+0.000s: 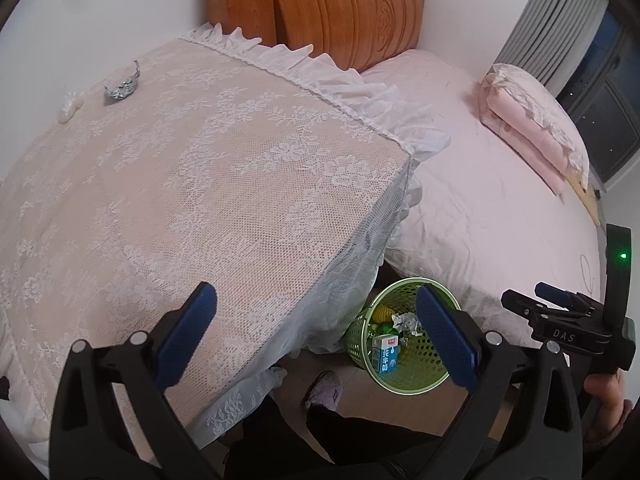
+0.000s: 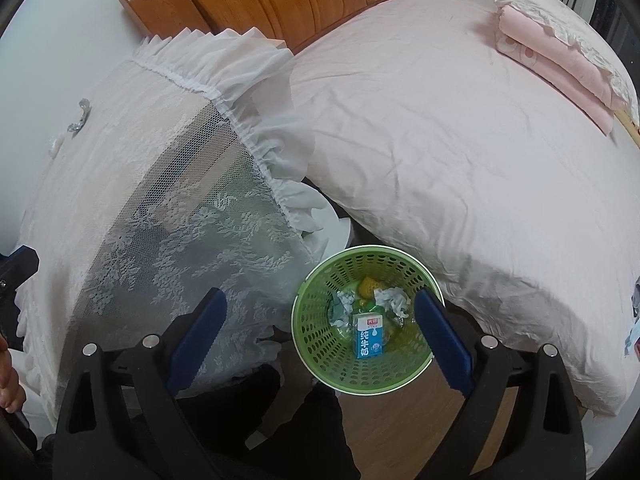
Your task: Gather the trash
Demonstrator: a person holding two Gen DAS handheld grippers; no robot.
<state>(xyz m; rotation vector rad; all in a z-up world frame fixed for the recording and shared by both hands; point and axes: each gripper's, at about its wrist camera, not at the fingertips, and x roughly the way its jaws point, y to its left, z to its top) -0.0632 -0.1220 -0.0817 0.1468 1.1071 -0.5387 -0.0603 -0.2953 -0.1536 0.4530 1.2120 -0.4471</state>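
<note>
A green perforated basket point(image 1: 416, 376) point(image 2: 320, 344) stands on the floor between the lace-covered table and the bed. It holds a blue milk carton point(image 2: 369, 335) point(image 1: 385, 354), crumpled paper point(image 2: 394, 299) and yellow scraps. My right gripper point(image 2: 320, 340) is open and empty, above the basket. My left gripper point(image 1: 316, 340) is open and empty over the table's near corner. A crumpled foil wrapper point(image 1: 123, 87) point(image 2: 80, 118) and a clear plastic scrap point(image 1: 71, 106) lie at the table's far left. The right gripper also shows in the left wrist view point(image 1: 560, 312).
The table wears a white lace cloth point(image 1: 200, 184) with a ruffled edge. A bed with a pink sheet point(image 2: 460, 140) lies on the right, with folded pink bedding point(image 1: 532, 128) and a wooden headboard point(image 1: 320, 8). A slippered foot point(image 1: 326, 390) is near the basket.
</note>
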